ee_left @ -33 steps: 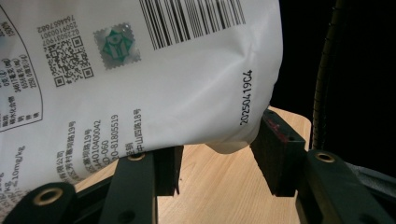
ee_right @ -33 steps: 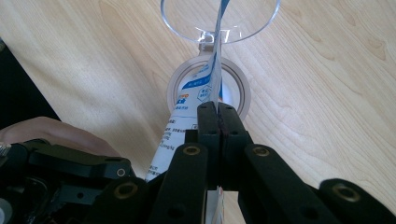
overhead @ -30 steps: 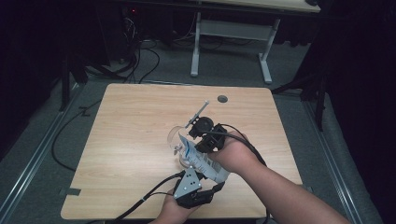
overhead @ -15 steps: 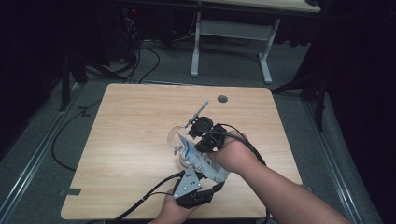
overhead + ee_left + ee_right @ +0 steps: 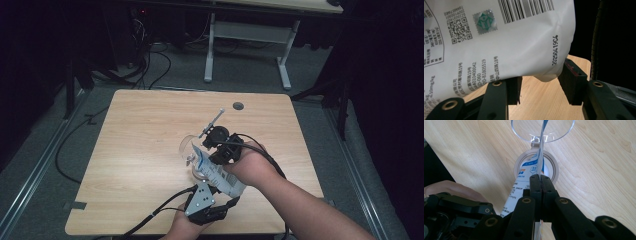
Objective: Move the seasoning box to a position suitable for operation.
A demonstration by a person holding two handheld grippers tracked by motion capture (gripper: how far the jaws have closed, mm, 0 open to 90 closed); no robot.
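Between both hand-held grippers (image 5: 212, 167), white pouch (image 5: 217, 172)

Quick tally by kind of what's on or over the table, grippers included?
Grippers: 2 (left, right)
White pouch: 1
Clear jar with hinged lid: 1
Total: 4

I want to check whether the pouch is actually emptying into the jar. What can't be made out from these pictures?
- Jar contents: right gripper view, the white pouch stands across its mouth.
- Pouch opening: high view, too small and behind the right gripper; right gripper view, its top edge runs out of frame.
- Pouch print: left gripper view, cut off by the frame's edges around the pouch.
- Left gripper contact: pouch bottom sags between the jaws; pressing unclear.
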